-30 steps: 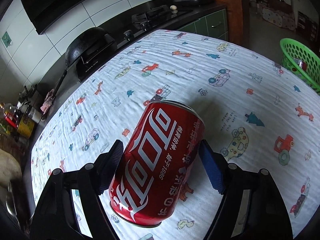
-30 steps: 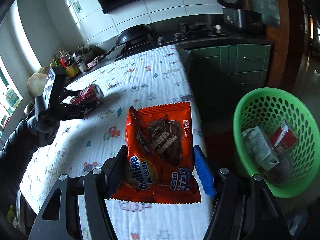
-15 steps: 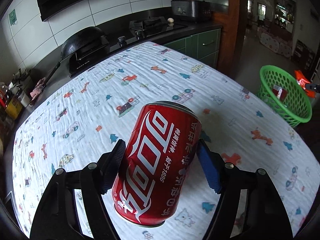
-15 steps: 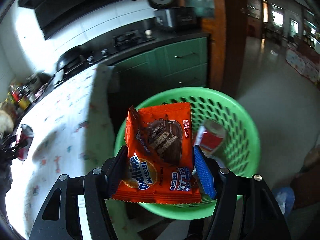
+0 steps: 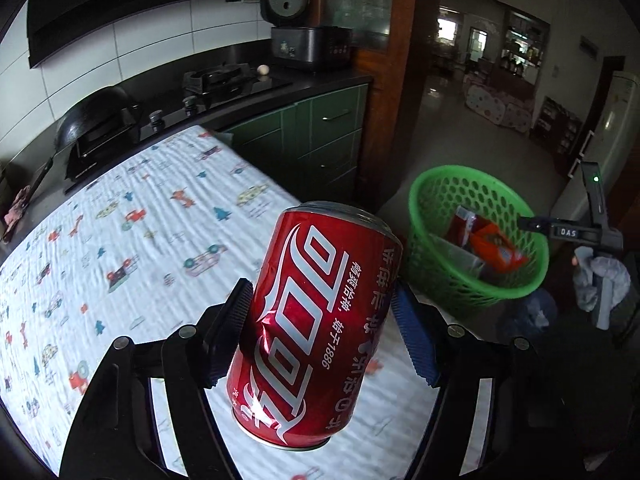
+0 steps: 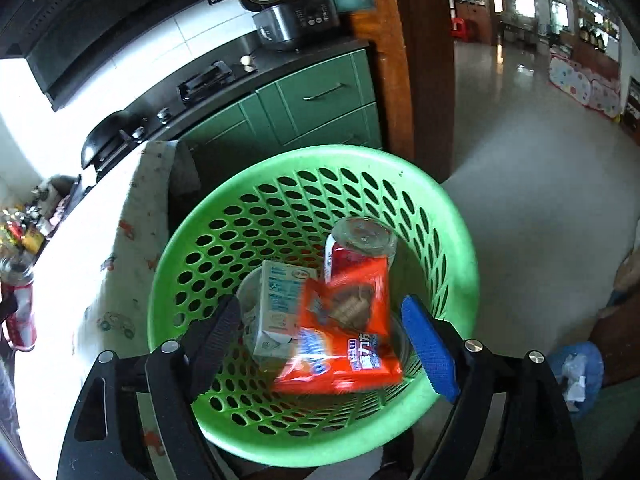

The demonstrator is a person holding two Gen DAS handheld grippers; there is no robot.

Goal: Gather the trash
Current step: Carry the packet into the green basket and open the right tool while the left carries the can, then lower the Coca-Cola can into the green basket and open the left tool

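Note:
My left gripper (image 5: 320, 328) is shut on a red cola can (image 5: 316, 320), held above the table's right end. The green basket (image 5: 432, 208) stands on the floor to the right. My right gripper (image 6: 320, 332) is open over the green basket (image 6: 448, 216). An orange snack wrapper (image 6: 344, 328), blurred, is loose between the fingers and inside the basket, over a white carton (image 6: 276, 308) and a red can (image 6: 360, 240). The wrapper also shows in the left wrist view (image 5: 494, 248), as does the right gripper (image 5: 524, 222).
The table (image 5: 120, 240) carries a white cloth with cartoon prints. Behind it runs a black counter with a stove (image 5: 216, 78), a wok (image 5: 96, 112) and a rice cooker (image 5: 308, 40). Green cabinets (image 6: 316, 108) stand beside the basket. Tiled floor (image 6: 540, 184) lies to the right.
My right gripper opened and let go of the orange wrapper, which dropped into the basket. My left gripper carried the can rightward toward the basket.

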